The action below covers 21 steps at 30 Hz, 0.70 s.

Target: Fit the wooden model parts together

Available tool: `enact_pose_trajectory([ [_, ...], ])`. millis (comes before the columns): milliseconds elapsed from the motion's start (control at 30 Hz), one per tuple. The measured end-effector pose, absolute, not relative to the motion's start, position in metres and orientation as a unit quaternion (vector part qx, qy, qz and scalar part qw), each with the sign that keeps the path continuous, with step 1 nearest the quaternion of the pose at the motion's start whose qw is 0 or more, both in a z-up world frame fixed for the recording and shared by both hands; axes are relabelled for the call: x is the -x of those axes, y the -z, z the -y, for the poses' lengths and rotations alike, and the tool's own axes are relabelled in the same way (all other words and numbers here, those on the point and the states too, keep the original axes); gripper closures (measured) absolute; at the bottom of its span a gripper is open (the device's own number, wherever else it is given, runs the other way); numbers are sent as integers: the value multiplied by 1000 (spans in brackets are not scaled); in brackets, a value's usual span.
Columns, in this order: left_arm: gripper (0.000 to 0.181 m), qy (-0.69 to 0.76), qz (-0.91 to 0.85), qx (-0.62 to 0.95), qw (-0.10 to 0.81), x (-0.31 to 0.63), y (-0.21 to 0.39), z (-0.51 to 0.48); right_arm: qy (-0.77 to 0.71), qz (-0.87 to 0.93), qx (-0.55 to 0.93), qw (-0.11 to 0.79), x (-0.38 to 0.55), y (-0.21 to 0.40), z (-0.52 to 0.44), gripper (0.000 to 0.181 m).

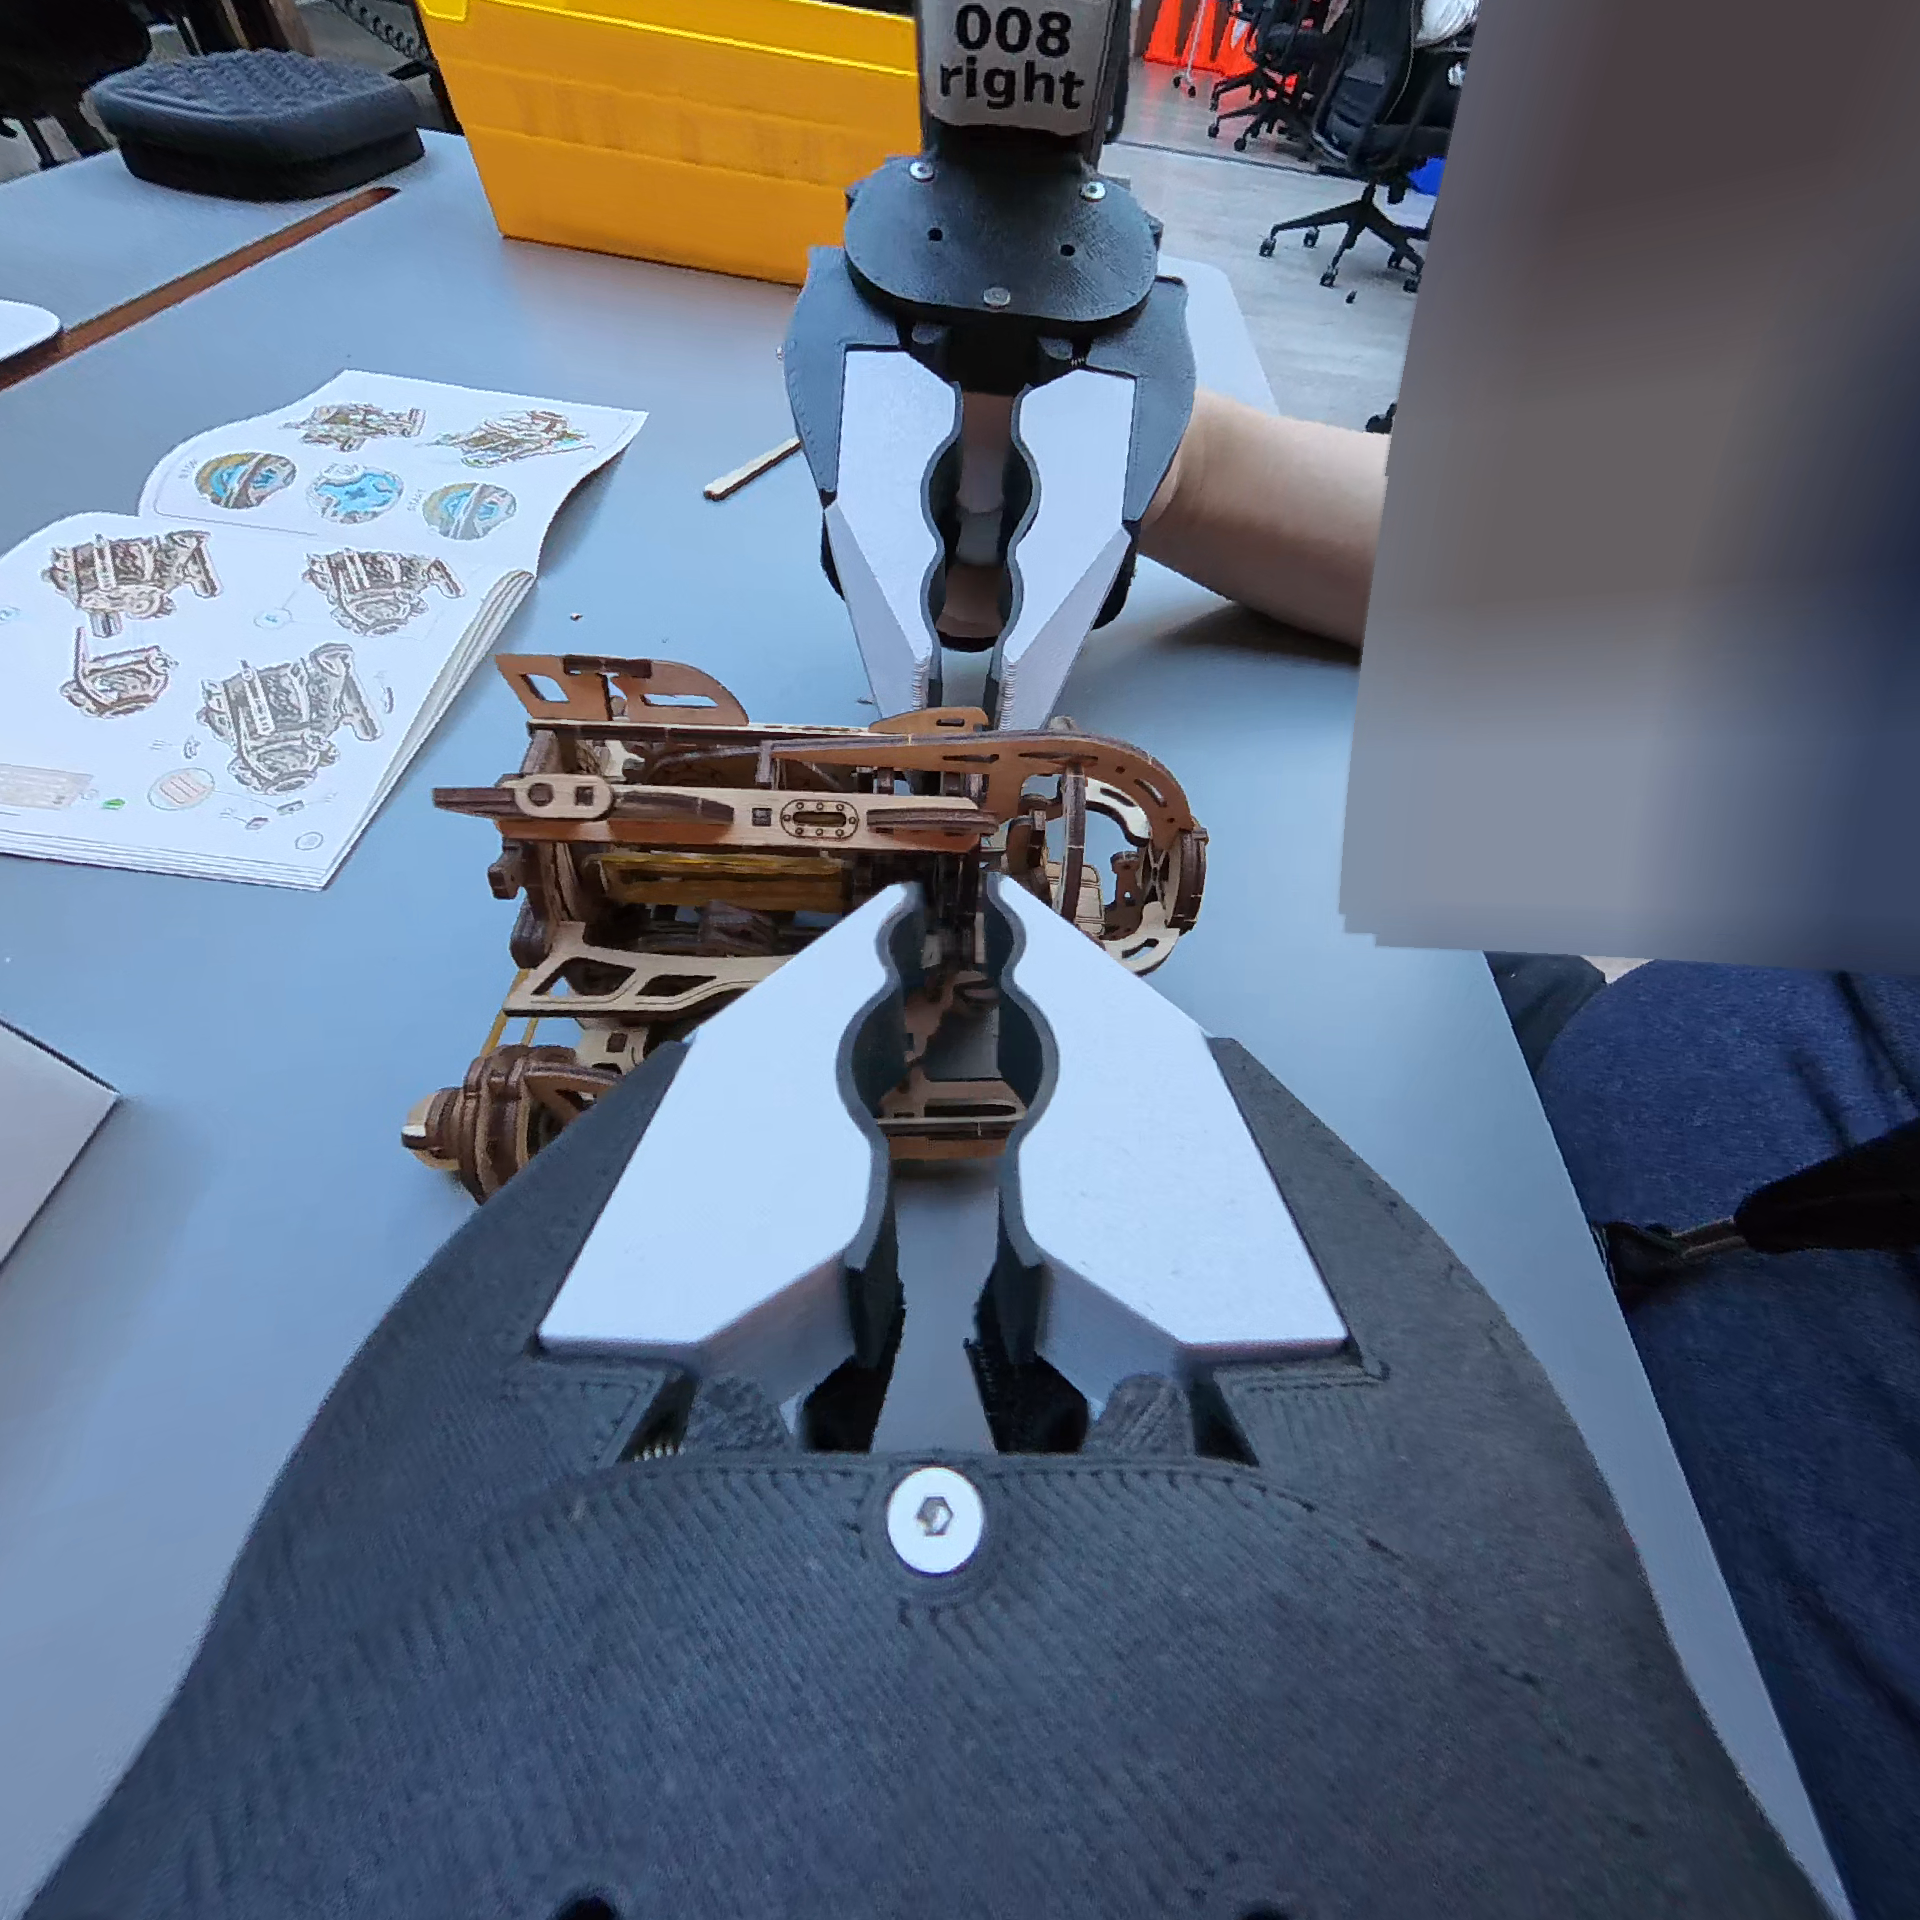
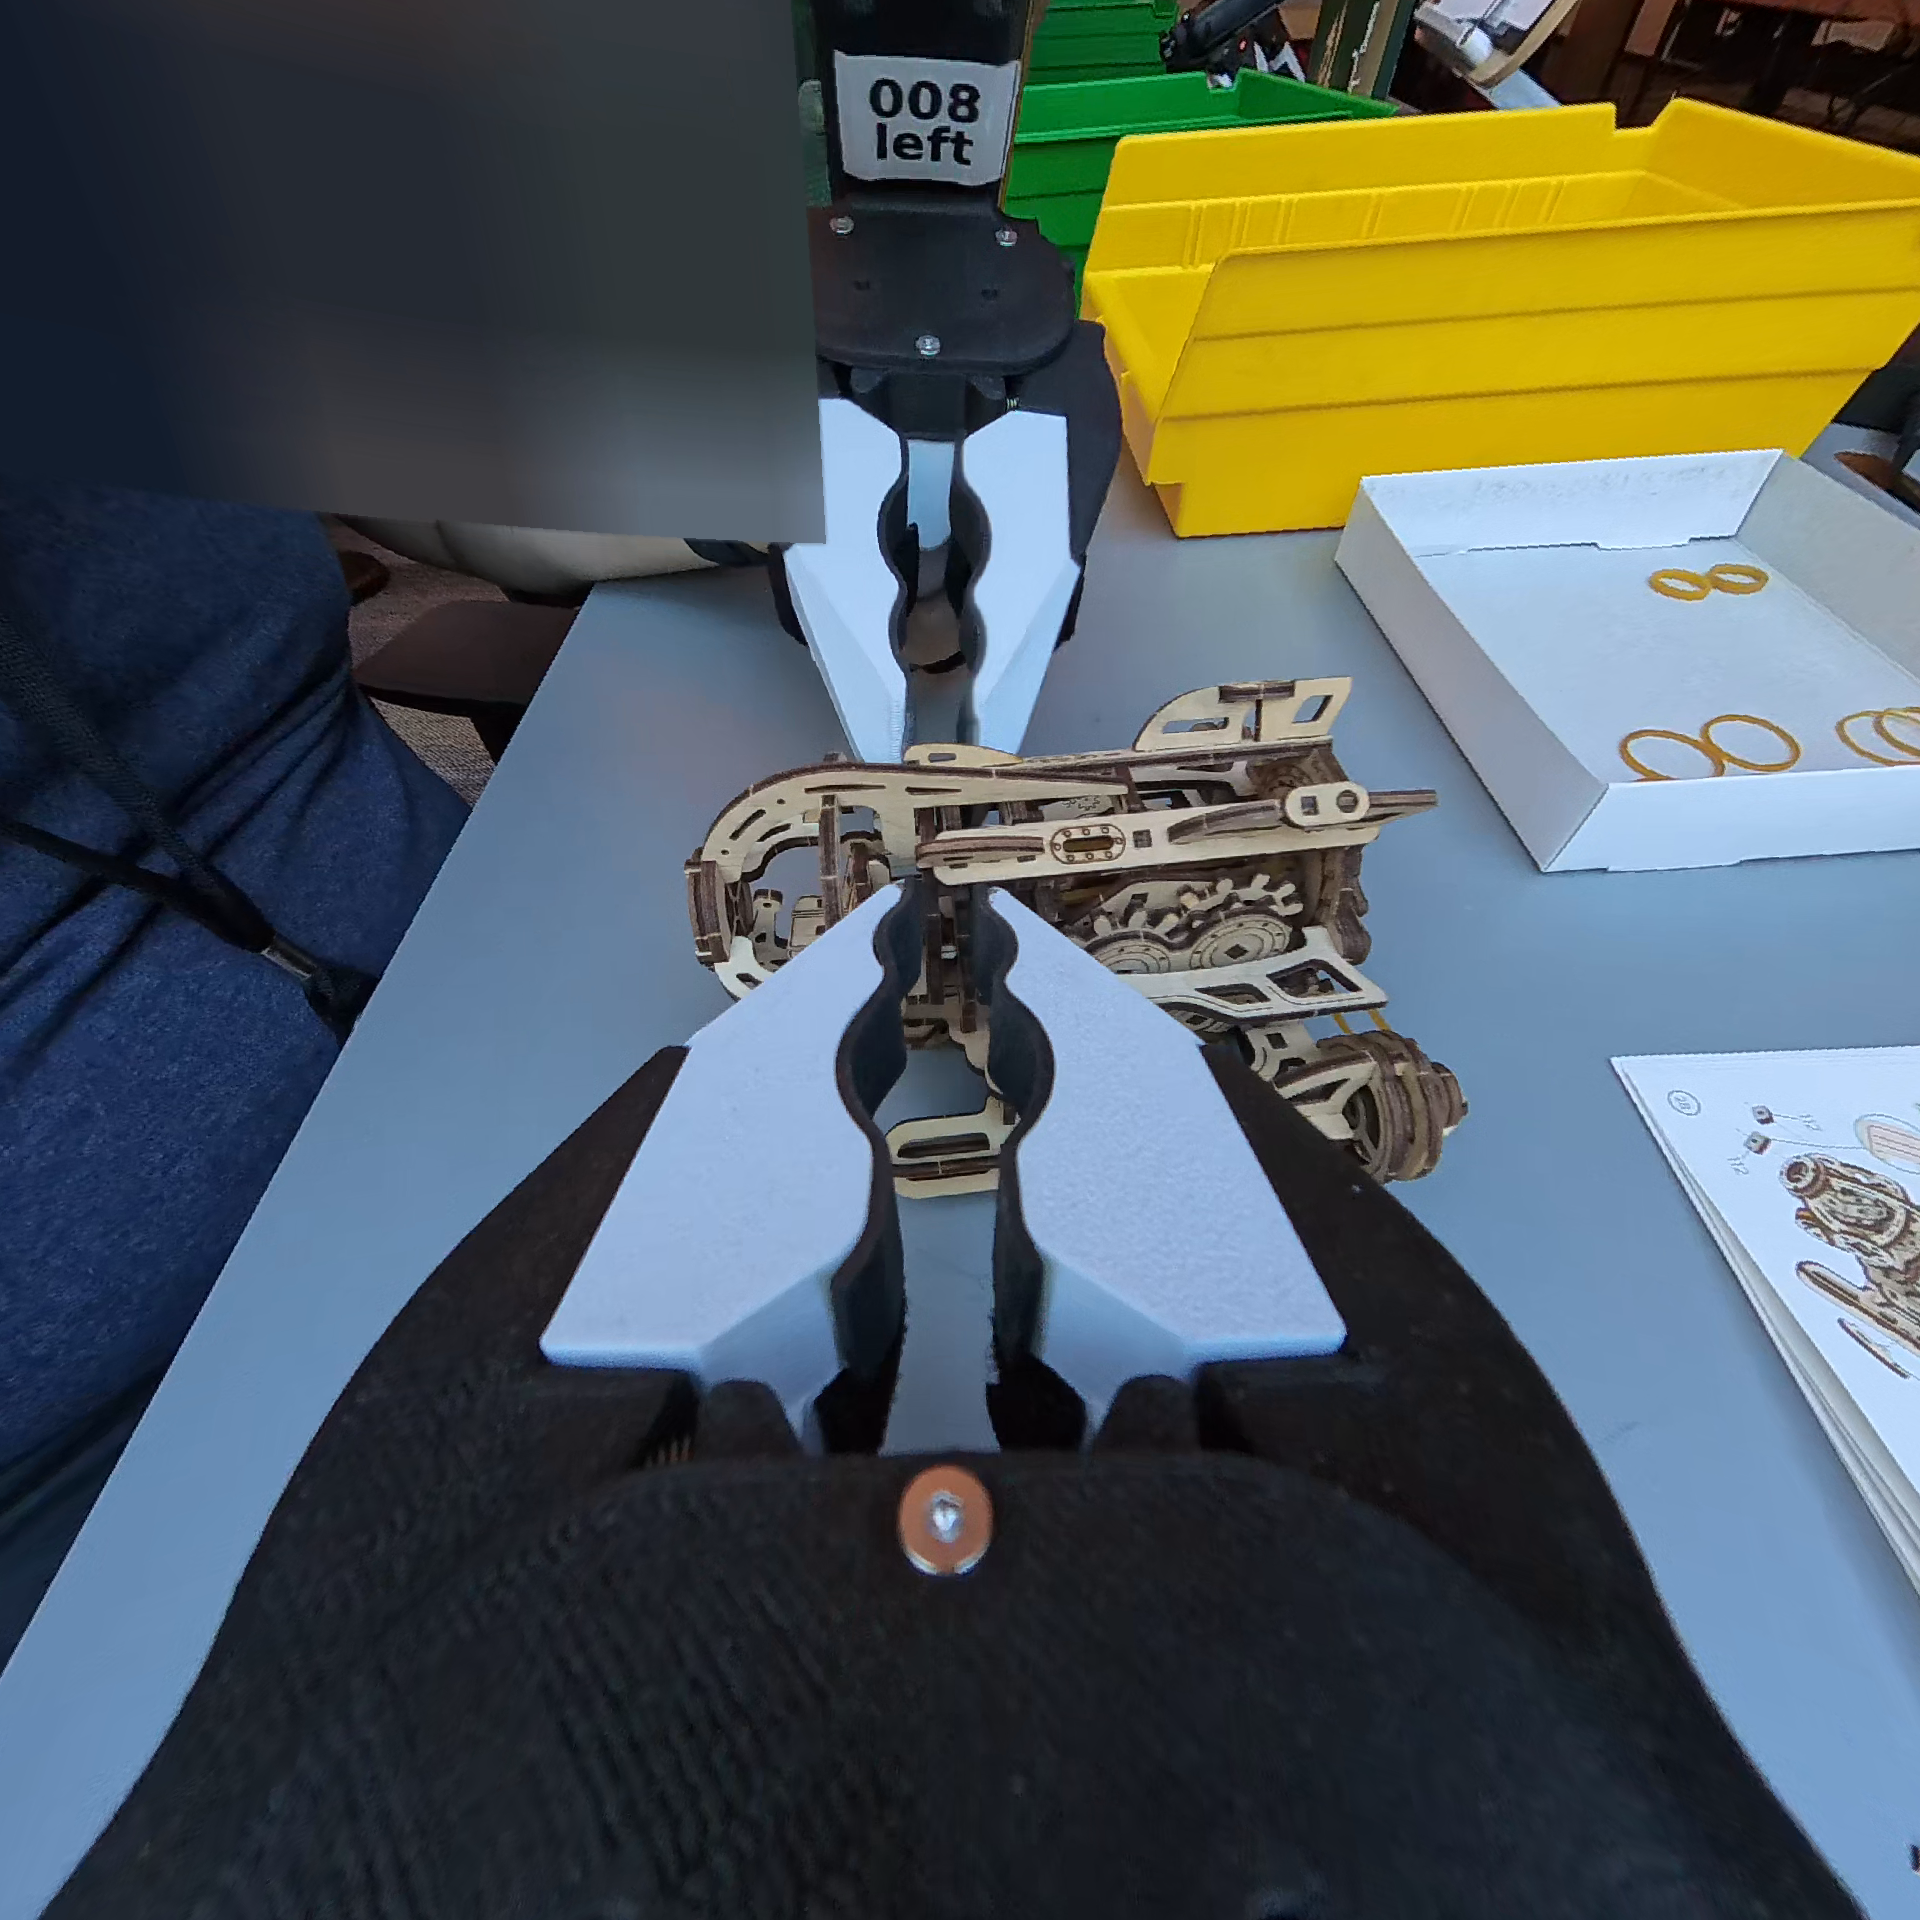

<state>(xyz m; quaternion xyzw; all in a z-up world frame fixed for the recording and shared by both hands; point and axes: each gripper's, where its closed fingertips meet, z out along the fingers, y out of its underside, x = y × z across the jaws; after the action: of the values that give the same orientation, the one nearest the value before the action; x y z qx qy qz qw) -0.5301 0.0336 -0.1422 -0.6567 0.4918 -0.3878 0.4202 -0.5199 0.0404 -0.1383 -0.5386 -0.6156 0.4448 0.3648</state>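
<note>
You've got one laser-cut wooden model vehicle (image 2: 1091,914) on the grey tabletop (image 2: 1455,1351), with two grippers on it, two white fingers (image 2: 727,1195) each. One open picture instruction booklet (image 1: 260,623). One loose flat wooden stick (image 1: 750,470). One white shallow cardboard box (image 2: 1558,821) with about six yellow rubber bands (image 2: 1673,753). Yellow plastic bins (image 2: 1507,343): two stacked. One green bin (image 2: 1143,114) behind.

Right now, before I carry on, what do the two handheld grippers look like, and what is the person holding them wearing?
Both match: the left gripper and right gripper each have a ribbed black printed body, one silver centre screw, and two pale grey wedge-shaped fingers with wavy black inner pads. Each carries a white label with black print on its upper housing. The person wears dark blue fabric clothing with a black drawcord.
</note>
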Motion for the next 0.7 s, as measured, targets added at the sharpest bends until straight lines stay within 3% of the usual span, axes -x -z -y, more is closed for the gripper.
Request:
enact_pose_trajectory([
  [533,149,435,-456,664,402,533,129,-26,-447,600,542,382,505,120,-44,165],
  [700,154,421,-460,666,409,530,131,-26,-434,622,524,389,513,114,-32,143],
])
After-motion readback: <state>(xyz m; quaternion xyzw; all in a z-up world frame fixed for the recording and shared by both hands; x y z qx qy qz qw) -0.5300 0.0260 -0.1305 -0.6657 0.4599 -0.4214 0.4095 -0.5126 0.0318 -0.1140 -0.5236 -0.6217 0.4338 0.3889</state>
